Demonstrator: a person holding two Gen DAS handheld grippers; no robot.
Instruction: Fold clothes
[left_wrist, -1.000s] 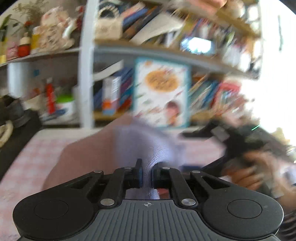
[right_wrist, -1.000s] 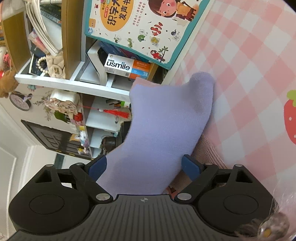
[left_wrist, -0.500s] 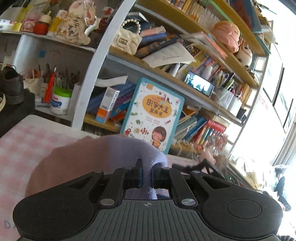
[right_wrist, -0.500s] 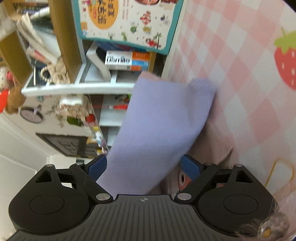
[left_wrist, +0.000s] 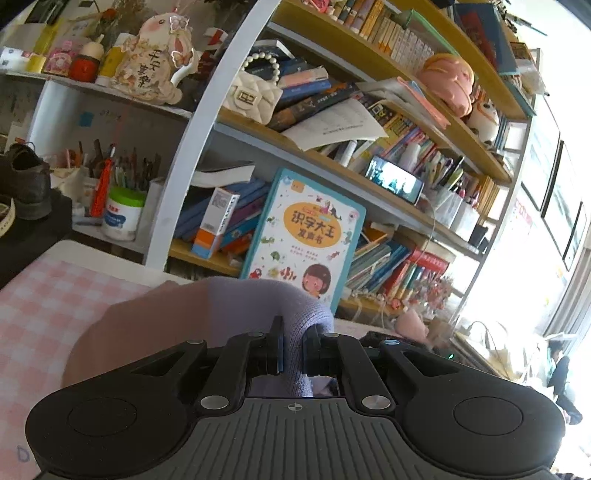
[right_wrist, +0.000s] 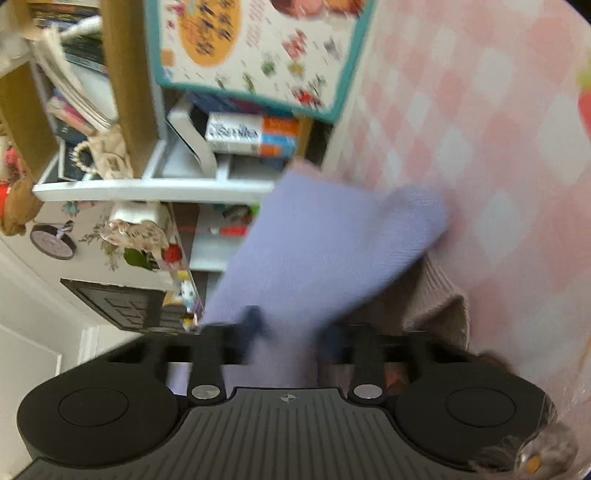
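1. While the left tongs (left_wrist: 291, 349) pinch a fold of the lilac garment (left_wrist: 258, 306), their jaws stand almost pressed together with the cloth squeezed between them.
2. Garment bulges up just ahead of the left tongs, lilac part in the middle, a pinkish-brown part (left_wrist: 147, 321) to its left, over the pink checked tabletop (left_wrist: 44, 295).
3. Behind it: cluttered bookshelf (left_wrist: 332, 140), a children's picture book (left_wrist: 306, 240) leaning upright against it, white jar with green lid (left_wrist: 122, 214) further left.
4. Right wrist view is rolled sideways and blurred.
5. Right tongs (right_wrist: 291, 332) have just been closing; the lilac garment (right_wrist: 325, 258) runs between the jaws and they now nip it, narrow gap only.
6. Lilac cloth stretches up and away from the right tongs, its far corner reaching the tabletop (right_wrist: 498, 147); the pinkish-brown part (right_wrist: 436, 299) lies under it to the right, on the checked cloth.
7. Picture book (right_wrist: 258, 48) and shelf (right_wrist: 147, 188) show at left and top.
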